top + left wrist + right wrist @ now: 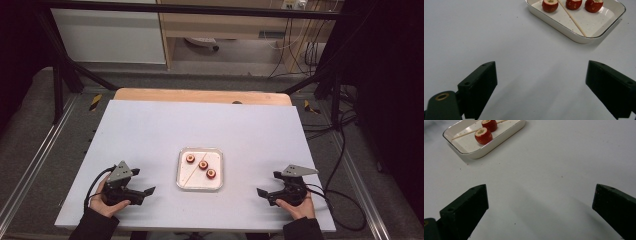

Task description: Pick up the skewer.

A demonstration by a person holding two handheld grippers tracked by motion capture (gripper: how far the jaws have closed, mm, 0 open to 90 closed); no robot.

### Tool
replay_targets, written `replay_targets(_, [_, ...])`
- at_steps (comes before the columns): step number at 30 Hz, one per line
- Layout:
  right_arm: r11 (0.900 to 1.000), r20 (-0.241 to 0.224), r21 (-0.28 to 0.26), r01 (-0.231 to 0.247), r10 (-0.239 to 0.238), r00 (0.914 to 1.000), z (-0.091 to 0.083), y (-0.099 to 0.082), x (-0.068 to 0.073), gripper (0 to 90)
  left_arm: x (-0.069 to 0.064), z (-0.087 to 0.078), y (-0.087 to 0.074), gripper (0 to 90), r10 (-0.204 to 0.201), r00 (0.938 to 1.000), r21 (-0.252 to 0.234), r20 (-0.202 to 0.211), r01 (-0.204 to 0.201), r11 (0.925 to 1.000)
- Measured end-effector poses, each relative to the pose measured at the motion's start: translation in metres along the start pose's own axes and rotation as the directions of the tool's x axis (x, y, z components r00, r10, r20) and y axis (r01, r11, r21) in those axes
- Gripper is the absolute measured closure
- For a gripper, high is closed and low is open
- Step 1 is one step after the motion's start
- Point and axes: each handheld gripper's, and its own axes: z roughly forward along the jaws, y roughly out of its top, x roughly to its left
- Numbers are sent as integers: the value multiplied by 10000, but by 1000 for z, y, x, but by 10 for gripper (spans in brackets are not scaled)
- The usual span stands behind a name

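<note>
A white rectangular tray (216,184) lies in the middle of the white table. It holds three red cored fruit pieces (203,164) in a diagonal row and a thin wooden skewer (192,171). The left gripper view has the tray (609,27), the fruit pieces (550,5) and the skewer (572,18) at its top. The tray (506,135) with two fruit pieces (483,135) appears at the right gripper view's top left. My left gripper (145,192) rests open left of the tray, nothing between its jaws. My right gripper (266,192) rests open to the tray's right, also empty.
The white table top (150,130) has a wooden strip (200,95) along its far edge. Black frame posts stand at the back corners. Cables (345,150) trail over the floor on the right. A hand holds each gripper near the front edge.
</note>
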Motion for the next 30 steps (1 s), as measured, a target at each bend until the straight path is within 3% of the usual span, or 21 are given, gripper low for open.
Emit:
replay_targets(19, [9999,-16,-41,92,-92,10000,0,2,2,7,-18,10,13,108,110,9999,106,61,-111,9999])
replay_targets(30, [9999,59,5,110,-110,9999,0,2,2,7,-36,20,36,112,243,9997,357,64,-245,9991])
